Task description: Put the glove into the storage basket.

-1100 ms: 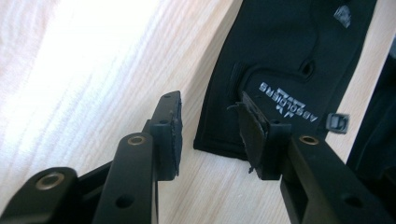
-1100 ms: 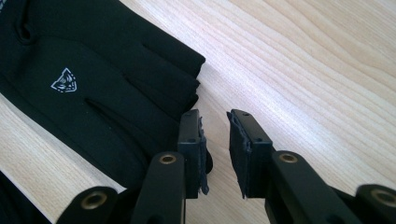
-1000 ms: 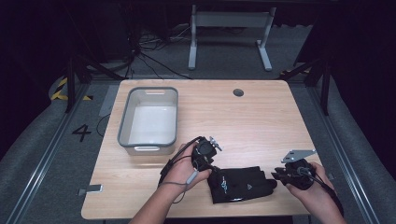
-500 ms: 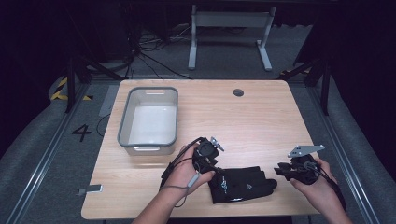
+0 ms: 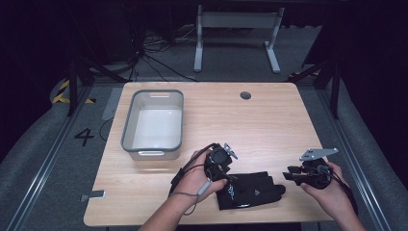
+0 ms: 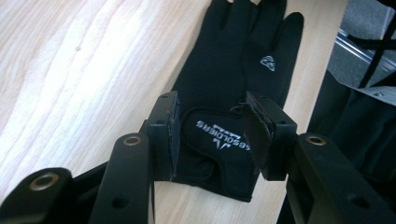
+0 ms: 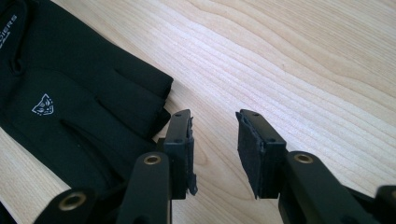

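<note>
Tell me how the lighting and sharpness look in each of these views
High view: table evenly lit, surroundings nearly black, picture soft, black glove showing little detail. Left gripper view: bright daylight tone, glove lettering sharp, jaws nearest the lens slightly blurred. Right gripper view: wood grain crisp, glove fabric dark with little texture.

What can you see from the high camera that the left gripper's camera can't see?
The high view alone takes in the grey bin, the table's round hole, both hands and the right gripper. The left gripper view alone reads the white lettering on the cuff and shows the left gripper open, its jaws on either side of that cuff. Both views share the black glove lying flat on the wooden table.
</note>
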{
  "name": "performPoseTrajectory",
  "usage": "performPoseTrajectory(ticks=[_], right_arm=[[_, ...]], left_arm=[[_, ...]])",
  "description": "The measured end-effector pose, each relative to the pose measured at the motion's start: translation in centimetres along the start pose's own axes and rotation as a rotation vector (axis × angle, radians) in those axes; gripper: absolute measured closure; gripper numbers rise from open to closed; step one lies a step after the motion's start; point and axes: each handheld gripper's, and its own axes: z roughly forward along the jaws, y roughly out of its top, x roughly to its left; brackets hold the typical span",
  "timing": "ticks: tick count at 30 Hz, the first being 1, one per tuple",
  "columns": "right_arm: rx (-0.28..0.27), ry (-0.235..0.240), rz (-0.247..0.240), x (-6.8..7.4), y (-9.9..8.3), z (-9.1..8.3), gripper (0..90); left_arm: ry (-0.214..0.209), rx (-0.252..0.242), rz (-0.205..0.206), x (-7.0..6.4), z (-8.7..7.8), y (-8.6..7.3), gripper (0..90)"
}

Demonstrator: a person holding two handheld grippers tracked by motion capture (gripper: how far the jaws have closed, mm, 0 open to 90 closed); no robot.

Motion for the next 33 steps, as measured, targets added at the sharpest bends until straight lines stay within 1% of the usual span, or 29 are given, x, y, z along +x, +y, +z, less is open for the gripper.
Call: performPoseTrajectory(ticks=[4, 6, 8, 10, 12, 16, 18, 19, 20, 21, 24, 26, 27, 29, 31, 33], right_arm=[[-0.004, 0.003, 0.01, -0.2, -0.1, -0.1, 64.4], [-0.005, 0.001, 0.013, -0.3, -0.1, -0.2, 64.3], [-0.009, 0.006, 0.011, -0.4, -0.1, -0.1, 63.8], [-0.01, 0.005, 0.014, -0.6, -0.2, -0.1, 63.5], [-0.007, 0.005, 0.018, -0.8, -0.2, 0.0, 63.3], [-0.006, 0.007, 0.023, -1.0, -0.3, 0.0, 63.0], [-0.011, 0.008, 0.022, -1.0, -0.3, 0.0, 62.8], [-0.012, 0.01, 0.024, -1.0, -0.3, 0.0, 62.8], [-0.011, 0.014, 0.026, -1.0, -0.3, 0.0, 62.8], [-0.008, 0.018, 0.034, -1.0, -0.3, 0.0, 62.9], [-0.003, 0.02, 0.038, -1.0, -0.4, 0.0, 62.9], [-0.003, 0.021, 0.038, -1.0, -0.4, -0.1, 62.9], [-0.005, 0.022, 0.035, -1.0, -0.4, -0.1, 62.8], [-0.007, 0.026, 0.032, -1.0, -0.4, -0.1, 62.6], [-0.007, 0.036, 0.024, -0.9, -0.4, 0.0, 62.5], [-0.001, 0.038, 0.013, -0.8, -0.3, 0.1, 62.4]], left_arm=[[-0.011, 0.017, 0.022, -0.4, 0.6, 0.4, 57.0], [-0.012, 0.012, 0.03, -0.6, 0.9, 0.6, 57.0], [-0.018, 0.017, 0.035, -0.7, 1.1, 0.8, 56.8], [-0.019, 0.027, 0.056, -0.9, 1.6, 1.1, 56.6], [-0.025, 0.036, 0.08, -1.2, 2.4, 1.4, 56.0], [-0.041, 0.042, 0.099, -1.4, 3.8, 2.1, 55.0], [-0.057, 0.047, 0.109, -1.6, 4.5, 2.5, 54.6], [-0.061, 0.054, 0.118, -1.7, 4.8, 2.6, 54.6], [-0.071, 0.057, 0.136, -1.8, 5.2, 2.8, 54.3], [-0.074, 0.055, 0.136, -1.9, 5.5, 2.8, 53.8], [-0.069, 0.069, 0.154, -2.0, 6.3, 3.0, 51.2], [-0.075, 0.078, 0.151, -2.0, 6.8, 3.0, 50.4], [-0.075, 0.08, 0.159, -2.0, 7.0, 3.0, 49.7], [-0.066, 0.091, 0.166, -2.0, 7.4, 2.9, 47.5], [-0.061, 0.088, 0.178, -1.8, 7.7, 2.8, 45.7], [-0.051, 0.089, 0.175, -1.8, 7.9, 2.7, 42.5]])
